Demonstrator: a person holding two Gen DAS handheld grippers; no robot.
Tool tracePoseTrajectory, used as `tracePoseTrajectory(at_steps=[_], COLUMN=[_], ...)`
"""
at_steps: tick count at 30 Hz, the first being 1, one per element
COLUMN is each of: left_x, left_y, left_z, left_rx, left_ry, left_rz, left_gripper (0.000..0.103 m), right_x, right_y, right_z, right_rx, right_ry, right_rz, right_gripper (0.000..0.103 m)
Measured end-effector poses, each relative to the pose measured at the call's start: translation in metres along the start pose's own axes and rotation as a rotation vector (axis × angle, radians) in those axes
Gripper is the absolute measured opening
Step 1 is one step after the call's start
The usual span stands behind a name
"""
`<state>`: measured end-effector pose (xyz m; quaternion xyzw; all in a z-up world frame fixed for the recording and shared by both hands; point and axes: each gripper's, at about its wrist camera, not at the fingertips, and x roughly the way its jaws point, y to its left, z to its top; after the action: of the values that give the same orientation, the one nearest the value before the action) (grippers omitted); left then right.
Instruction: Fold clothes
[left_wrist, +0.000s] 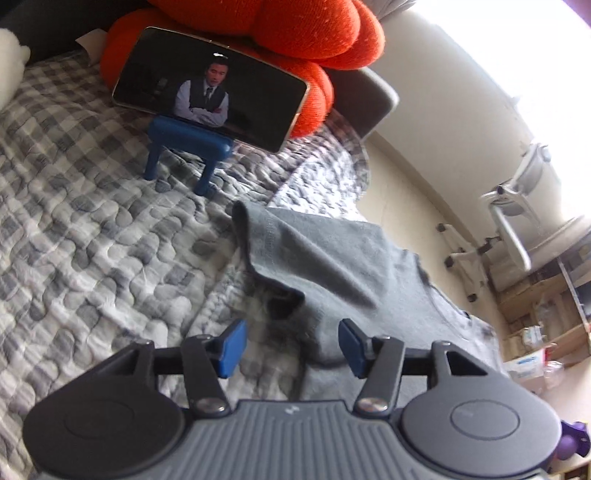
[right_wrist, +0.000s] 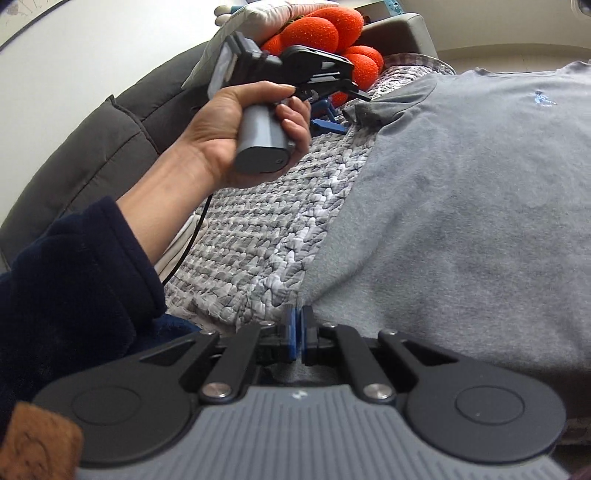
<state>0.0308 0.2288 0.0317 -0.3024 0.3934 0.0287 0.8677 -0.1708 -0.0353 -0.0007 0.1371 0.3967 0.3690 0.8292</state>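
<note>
A plain grey cotton T-shirt (right_wrist: 461, 206) with a small blue chest emblem lies spread flat on the grey-and-white checked quilted bedspread (left_wrist: 92, 236), its short sleeve (left_wrist: 295, 251) reaching toward a black phone on a blue plastic stand (left_wrist: 210, 96) that leans against a knotted orange plush cushion (left_wrist: 295, 37) further up the bedspread. The left gripper (left_wrist: 291, 341) hovers over the T-shirt's sleeve side with its blue pads spread wide and nothing between them, gripped by the person's left hand (right_wrist: 236, 136), while the right gripper (right_wrist: 295, 332) has its pads pressed together on the T-shirt's lower hem edge
</note>
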Motion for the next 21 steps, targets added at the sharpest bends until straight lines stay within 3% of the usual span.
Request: tracePoseTrajectory(at_steps=[6,8,9,12,21], left_x=[0.025,0.029,0.029,0.031,-0.001], left_y=[-0.005,-0.017,-0.022,-0.039,-0.088], left_z=[0.016,0.016,0.016,0.014,0.008], left_rx=[-0.068,-0.028,-0.005,0.061,0.176], left_ry=[-0.027,-0.043,-0.053,-0.083,-0.222], left_rz=[-0.015,-0.004,0.004,0.027,-0.108], left_gripper=[0.053,0.026,0.002,0.002,0.002], right_x=[-0.011,-0.012,-0.013,-0.018,-0.036], right_y=[-0.011,-0.018,-0.022,-0.030,-0.052], right_z=[0.004,0.004,0.005,0.006,0.005], right_rx=[0.042,0.078,0.095,0.141,0.249], right_ry=[-0.011,-0.007,-0.004,-0.010,-0.065], right_rz=[0.076,0.101,0.109,0.139,0.200], right_gripper=[0.003,0.003,0.003,0.003,0.003])
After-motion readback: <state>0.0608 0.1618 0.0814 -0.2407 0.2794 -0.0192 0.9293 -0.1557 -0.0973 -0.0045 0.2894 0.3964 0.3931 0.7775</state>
